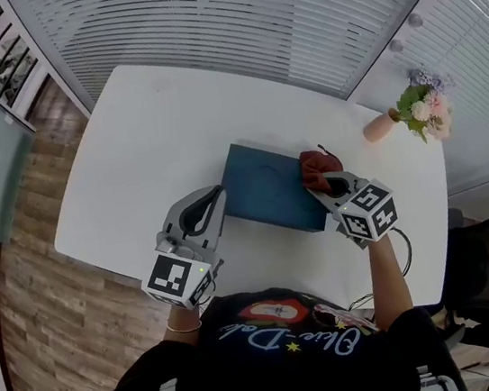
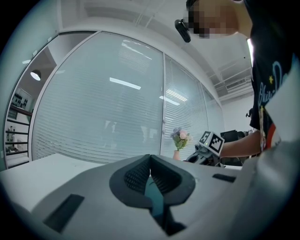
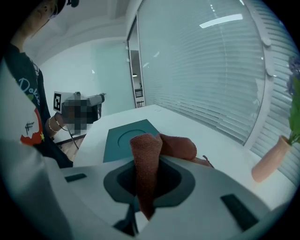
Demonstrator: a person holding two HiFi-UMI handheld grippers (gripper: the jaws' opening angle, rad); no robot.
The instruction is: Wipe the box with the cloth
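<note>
The box (image 1: 266, 187) is a flat, dark teal rectangle, and in the right gripper view I see a round ring pressed into its lid (image 3: 126, 138). It lies near the middle of the white tabletop (image 1: 145, 141), turned at an angle to me. The cloth (image 1: 316, 166), rust-red and coarsely woven, is bunched over the box's right end. My right gripper (image 1: 323, 185) has its tongs clamped on a fold of it (image 3: 146, 164). My left gripper (image 1: 217, 194) meets the box's left edge, tongs drawn narrow with a teal sliver of the box (image 2: 153, 199) between them. A pink vase of flowers (image 1: 419, 111) stands at the tabletop's far right.
</note>
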